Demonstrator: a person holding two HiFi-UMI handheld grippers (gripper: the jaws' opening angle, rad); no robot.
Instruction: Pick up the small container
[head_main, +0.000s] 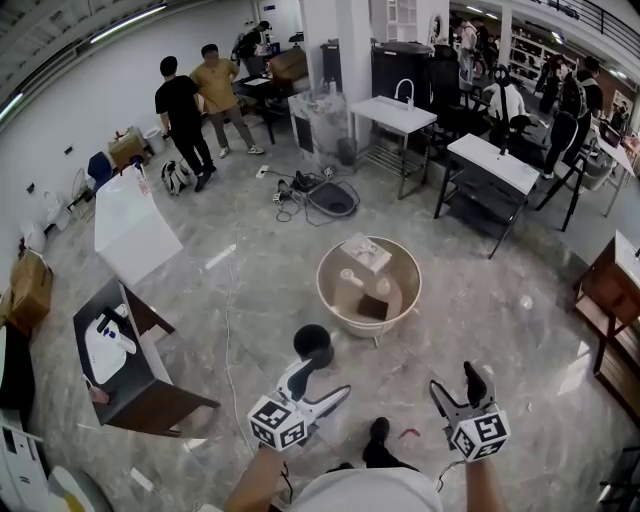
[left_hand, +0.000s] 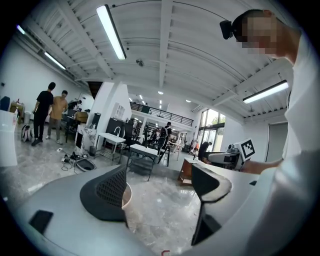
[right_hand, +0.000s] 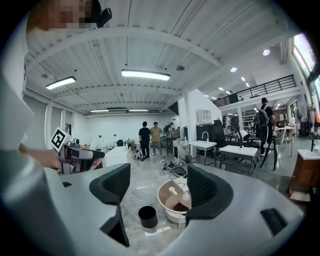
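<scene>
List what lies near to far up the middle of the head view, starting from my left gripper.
Left gripper, small black container, round beige tub, cable tangle, white sink stand.

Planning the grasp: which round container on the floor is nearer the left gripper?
The small black container, just ahead of the left gripper; the big beige tub stands farther off.

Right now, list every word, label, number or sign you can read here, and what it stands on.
No readable text anywhere in these views.
On the left hand-held gripper and the right hand-held gripper: black-and-white square marker patterns, no letters.
On the box in the round tub: any print is too small to read.
On the cardboard box: nothing legible.
</scene>
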